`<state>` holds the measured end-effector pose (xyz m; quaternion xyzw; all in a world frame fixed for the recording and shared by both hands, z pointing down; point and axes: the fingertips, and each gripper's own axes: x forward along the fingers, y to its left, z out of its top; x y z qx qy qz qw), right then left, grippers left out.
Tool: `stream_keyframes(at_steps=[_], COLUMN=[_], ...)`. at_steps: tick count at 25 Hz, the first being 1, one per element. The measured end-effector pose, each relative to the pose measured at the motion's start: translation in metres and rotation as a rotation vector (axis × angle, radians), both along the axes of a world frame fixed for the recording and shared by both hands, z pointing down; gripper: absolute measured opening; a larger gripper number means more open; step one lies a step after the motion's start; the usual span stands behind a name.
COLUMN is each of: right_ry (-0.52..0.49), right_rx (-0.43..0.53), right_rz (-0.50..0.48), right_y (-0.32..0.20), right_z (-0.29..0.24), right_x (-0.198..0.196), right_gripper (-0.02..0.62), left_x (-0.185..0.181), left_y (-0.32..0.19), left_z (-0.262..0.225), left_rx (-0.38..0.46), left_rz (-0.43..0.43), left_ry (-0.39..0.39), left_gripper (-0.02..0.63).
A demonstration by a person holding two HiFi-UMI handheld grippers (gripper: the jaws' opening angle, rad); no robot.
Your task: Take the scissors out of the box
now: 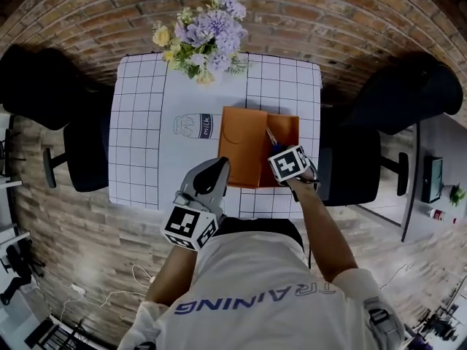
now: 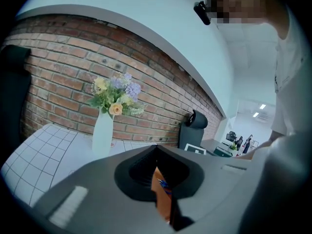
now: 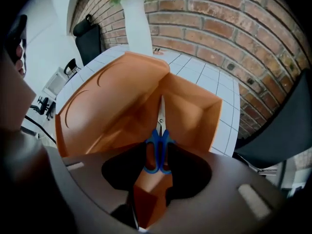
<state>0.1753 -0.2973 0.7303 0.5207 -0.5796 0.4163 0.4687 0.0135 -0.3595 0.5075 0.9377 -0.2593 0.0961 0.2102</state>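
1. Toward the near edge of the bench (image 1: 139, 122), on its right half, sits the orange box (image 1: 244, 144), lid flap thrown open to the left.
2. Scissors (image 3: 160, 123) are in the right claw (image 3: 158, 155): its jaws are closed narrow on the blue handle loops, one pad on each side.
3. From the jaws the blades run straight ahead, over the box interior (image 3: 195, 106), toward its far wall.
4. Scissors' appearance: blue plastic handles, slim silver blades closed together, and a small pivot screw.
5. Head view confirms the scissors (image 1: 271, 137) over the right part of the box, just ahead of the right claw (image 1: 281, 152).
6. Left claw (image 1: 219, 168) hovers at the box's near left corner; its jaws (image 2: 157, 152) are pressed together on nothing.
7. Vase of flowers (image 1: 208, 39) stands at the far edge.
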Motion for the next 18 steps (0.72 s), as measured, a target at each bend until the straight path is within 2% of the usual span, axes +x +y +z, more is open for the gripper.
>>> stream_keyframes(at_steps=[3,11,18], right_ry=[0.049,0.114,0.126], right_rx=[-0.041,-0.171,-0.188], right_rz=[-0.021,-0.057,-0.086], right_y=[-0.003,0.003,0.004], right_z=[0.006,0.021,0.025], right_x=[0.005,0.011,0.006], right_gripper=[0.138,0.150,0.129], left_x=[-0.003,-0.011,-0.012], left_y=[-0.002,-0.007,-0.010], left_z=[-0.002,-0.006,-0.008], left_rx=[0.006,0.012,0.016], left_rz=[-0.006,-0.006,0.000], left_ry=[0.004,0.020,0.023], left_gripper=[0.003,0.003,0.003])
